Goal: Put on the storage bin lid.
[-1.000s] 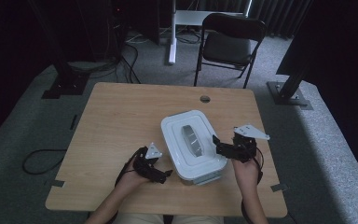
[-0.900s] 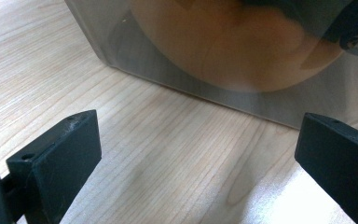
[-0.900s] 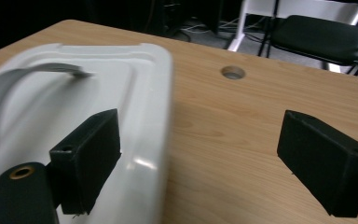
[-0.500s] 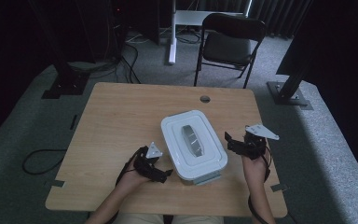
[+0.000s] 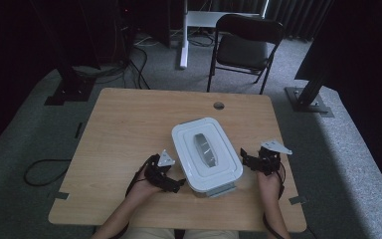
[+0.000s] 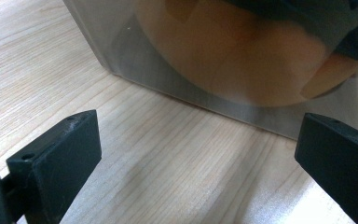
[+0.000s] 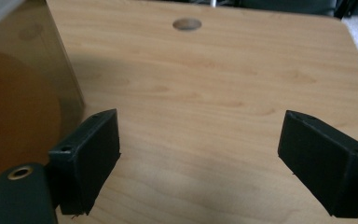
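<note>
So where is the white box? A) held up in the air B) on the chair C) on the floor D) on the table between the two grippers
D: the box sits on the table, with the left gripper at one side and the right gripper at the other, both open.

A white lidded container (image 5: 206, 153) sits on the wooden table (image 5: 124, 129) between the left gripper (image 5: 165, 175) and right gripper (image 5: 259, 160).

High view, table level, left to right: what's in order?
Left gripper in the person's left hand → white-lidded clear plastic container → right gripper in the right hand, all on the light wooden table.
</note>
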